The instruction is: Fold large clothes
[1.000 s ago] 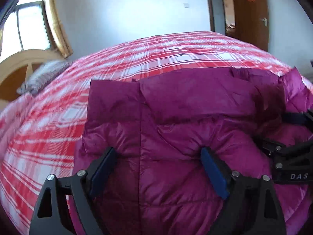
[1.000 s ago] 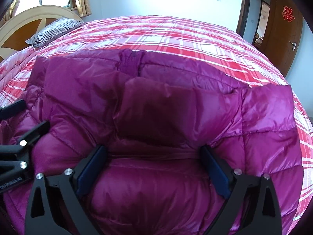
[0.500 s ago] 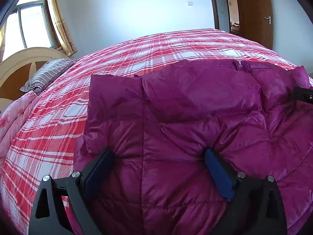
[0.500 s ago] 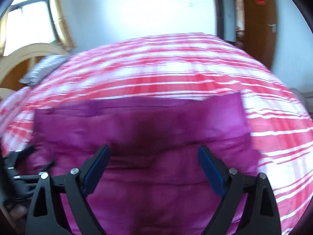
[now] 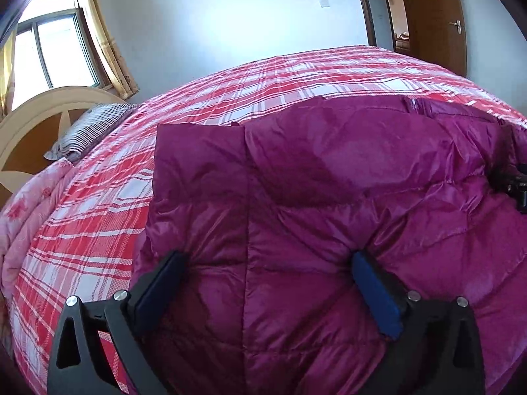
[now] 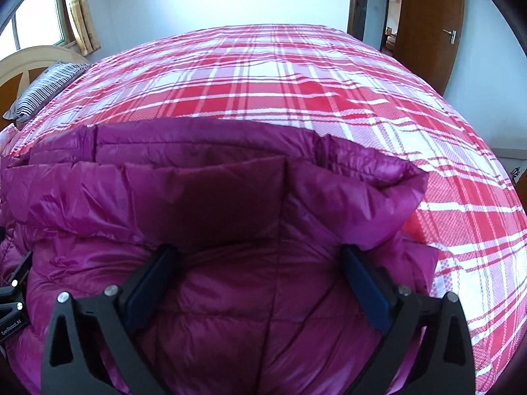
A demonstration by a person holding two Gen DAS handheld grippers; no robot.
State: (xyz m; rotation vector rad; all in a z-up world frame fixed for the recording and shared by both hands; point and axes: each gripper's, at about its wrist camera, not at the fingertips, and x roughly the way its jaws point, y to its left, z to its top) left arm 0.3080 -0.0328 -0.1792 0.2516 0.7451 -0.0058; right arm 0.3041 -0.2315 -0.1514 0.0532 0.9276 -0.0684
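Observation:
A magenta quilted down jacket (image 5: 329, 197) lies folded on the red plaid bed; it also fills the lower part of the right wrist view (image 6: 204, 204). My left gripper (image 5: 266, 263) is open, its jaws wide apart and pressing down on the jacket's near left part. My right gripper (image 6: 257, 263) is open too, jaws wide apart on the jacket's near right part, by its right edge. Part of the right gripper (image 5: 517, 184) shows at the right edge of the left wrist view, and part of the left gripper (image 6: 13, 293) at the left edge of the right wrist view.
The red and white plaid bedspread (image 6: 296, 75) stretches beyond the jacket. A striped pillow (image 5: 92, 128) and a curved headboard (image 5: 39, 115) are at the far left, with a pink quilt (image 5: 29, 210) beside them. A brown door (image 6: 428, 26) stands at the far right.
Both grippers stay open on the jacket. The right gripper has swung to the right, toward the jacket's right edge, so more bare bedspread shows. The left view has shifted slightly.

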